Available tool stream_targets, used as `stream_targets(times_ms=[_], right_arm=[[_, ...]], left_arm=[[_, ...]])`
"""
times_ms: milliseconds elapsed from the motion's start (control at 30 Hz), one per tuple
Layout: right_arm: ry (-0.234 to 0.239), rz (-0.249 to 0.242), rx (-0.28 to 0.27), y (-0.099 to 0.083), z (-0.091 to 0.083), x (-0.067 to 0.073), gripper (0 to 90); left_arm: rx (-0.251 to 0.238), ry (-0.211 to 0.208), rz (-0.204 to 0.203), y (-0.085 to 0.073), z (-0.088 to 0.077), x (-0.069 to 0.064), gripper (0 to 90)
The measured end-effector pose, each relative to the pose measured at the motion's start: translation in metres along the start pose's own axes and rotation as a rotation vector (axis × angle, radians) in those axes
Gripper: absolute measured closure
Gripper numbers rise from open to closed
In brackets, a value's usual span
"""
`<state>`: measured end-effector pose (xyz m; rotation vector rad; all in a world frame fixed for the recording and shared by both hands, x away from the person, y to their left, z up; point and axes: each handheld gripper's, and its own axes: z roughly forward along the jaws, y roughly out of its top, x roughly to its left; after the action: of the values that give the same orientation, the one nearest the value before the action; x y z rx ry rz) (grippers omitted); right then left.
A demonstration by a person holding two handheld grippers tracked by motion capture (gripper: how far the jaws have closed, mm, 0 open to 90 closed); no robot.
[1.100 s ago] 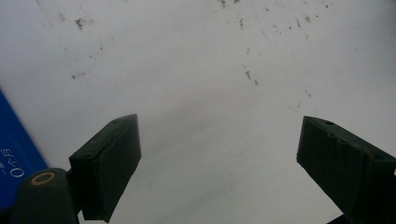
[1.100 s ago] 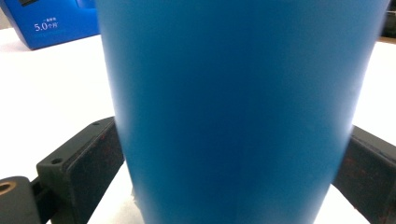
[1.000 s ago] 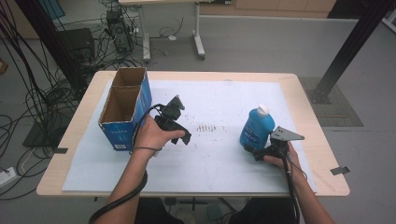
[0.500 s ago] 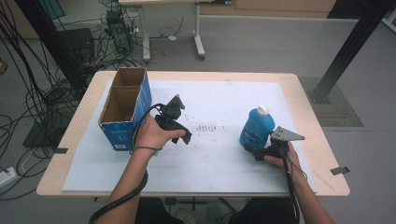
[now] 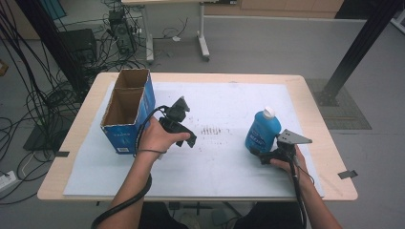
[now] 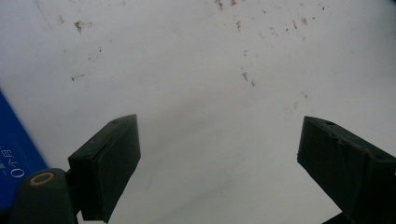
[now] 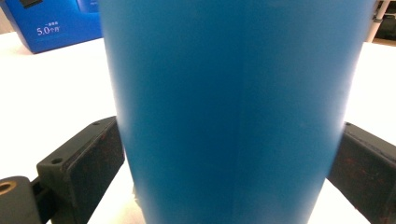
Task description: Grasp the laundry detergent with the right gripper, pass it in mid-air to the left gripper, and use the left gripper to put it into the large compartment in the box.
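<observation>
- Two forearms come in at the near edge of the table (image 5: 305, 86), each hand carrying its own gripper, and neither looks mid-swing.
- Right gripper (image 5: 267, 153) first, nearest the person: its fingers (image 7: 79, 168) are pressed onto both flanks of the blue bottle (image 5: 261, 131), low on the body. That low hold probably keeps the tall bottle from tipping while it is gripped.
- That bottle stands upright on the white sheet (image 5: 229, 167) at the right side of the table, white cap (image 5: 269, 112) on top, apparently not lifted yet.
- From the right gripper view, the bottle's wall (image 7: 233, 112) sits squarely between the two pads, so the grasp looks centred.
- Left gripper (image 5: 188, 136) next, near the middle-left: its fingers (image 6: 109, 163) stand wide apart with nothing between them, only bare sheet below. It seems parked in waiting, close beside the box.
- A patch of small dark specks (image 5: 213, 131) marks the sheet between the two grippers.
- Farther back on the left, the open blue cardboard box (image 5: 125, 125) stands with its mouth up and two compartments showing, a likely home for the bottle.
- Beyond the table, cables (image 5: 28, 86) and another desk's legs (image 5: 203, 45) clutter the floor.
</observation>
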<state>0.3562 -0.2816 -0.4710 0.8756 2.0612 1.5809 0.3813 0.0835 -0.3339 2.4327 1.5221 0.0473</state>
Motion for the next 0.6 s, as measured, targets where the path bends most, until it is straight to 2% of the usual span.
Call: stream_targets(times_ms=[600], right_arm=[[0.001,0.008,-0.007,-0.0003,-0.0004,-0.0005,2.9]], left_arm=[[-0.002,0.001,0.001,-0.0006,0.0001,0.0004,13.7]])
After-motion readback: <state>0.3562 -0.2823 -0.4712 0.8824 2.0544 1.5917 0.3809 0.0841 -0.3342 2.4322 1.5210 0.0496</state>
